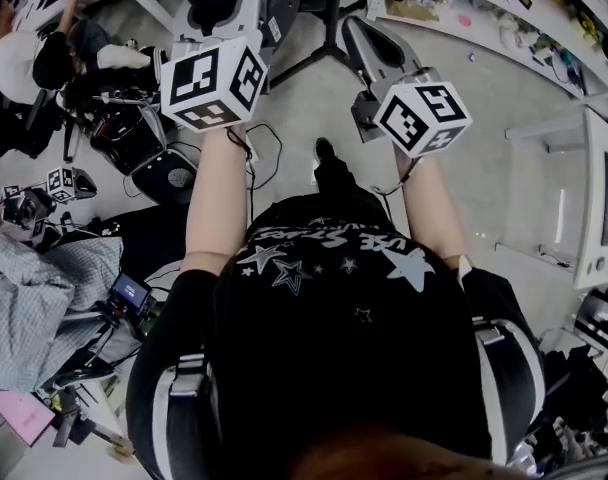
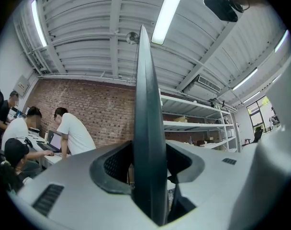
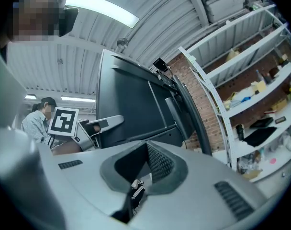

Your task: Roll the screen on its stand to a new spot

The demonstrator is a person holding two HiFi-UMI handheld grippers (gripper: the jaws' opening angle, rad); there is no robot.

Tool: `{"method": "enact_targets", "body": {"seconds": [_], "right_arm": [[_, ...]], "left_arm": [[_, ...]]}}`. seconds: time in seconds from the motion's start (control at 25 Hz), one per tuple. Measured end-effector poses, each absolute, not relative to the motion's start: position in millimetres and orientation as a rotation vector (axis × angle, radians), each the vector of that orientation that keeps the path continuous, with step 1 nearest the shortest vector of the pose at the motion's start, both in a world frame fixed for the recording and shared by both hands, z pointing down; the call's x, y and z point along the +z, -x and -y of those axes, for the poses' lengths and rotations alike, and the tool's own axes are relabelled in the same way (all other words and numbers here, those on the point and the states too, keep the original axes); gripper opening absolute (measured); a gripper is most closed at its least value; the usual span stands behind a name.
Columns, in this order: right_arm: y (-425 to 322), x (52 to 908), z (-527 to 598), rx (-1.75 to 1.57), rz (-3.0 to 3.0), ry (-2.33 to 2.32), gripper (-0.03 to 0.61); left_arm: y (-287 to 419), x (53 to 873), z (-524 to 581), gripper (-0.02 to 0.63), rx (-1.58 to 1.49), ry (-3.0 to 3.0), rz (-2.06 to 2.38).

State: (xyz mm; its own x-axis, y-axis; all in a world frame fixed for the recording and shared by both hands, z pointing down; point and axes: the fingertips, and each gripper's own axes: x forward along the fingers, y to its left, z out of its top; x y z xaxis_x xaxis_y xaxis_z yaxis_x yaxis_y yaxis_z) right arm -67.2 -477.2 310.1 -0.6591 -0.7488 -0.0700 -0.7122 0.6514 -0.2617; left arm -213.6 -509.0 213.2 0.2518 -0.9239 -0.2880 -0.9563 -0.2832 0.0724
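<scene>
The left gripper [image 2: 148,169] is smooth grey plastic, and its jaws are pinched on the screen [image 2: 143,104]. From this gripper's view the screen is edge-on, a thin matte black blade rising between the jaws.

The right gripper [image 3: 136,176] has a dark, mesh-textured pad in its hollow. Its jaws stand slightly apart with nothing between them, and clutter shows through the slit.

Only the right gripper view shows the screen's broad side, a flat dark panel with a bracket. The other gripper's checkered marker cube [image 3: 64,121] sits at the panel's far edge.

Only the head view shows the stand [image 1: 329,28], its thin black legs splayed on the pale speckled floor [image 1: 484,188] ahead of both grippers.

Beyond, the left gripper view takes in a rough brick wall [image 2: 97,109], metal shelves [image 2: 198,114], people [image 2: 71,131] at a desk and a strip light [image 2: 167,13] on the ribbed ceiling.
</scene>
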Motion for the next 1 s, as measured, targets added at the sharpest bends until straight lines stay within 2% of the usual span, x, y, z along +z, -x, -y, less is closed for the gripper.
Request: {"method": "enact_targets", "body": {"seconds": [1.0], "right_arm": [[30, 314, 354, -0.347, -2.767, 1.197, 0.006]], "left_arm": [[159, 207, 361, 0.227, 0.467, 2.341, -1.806]]}}
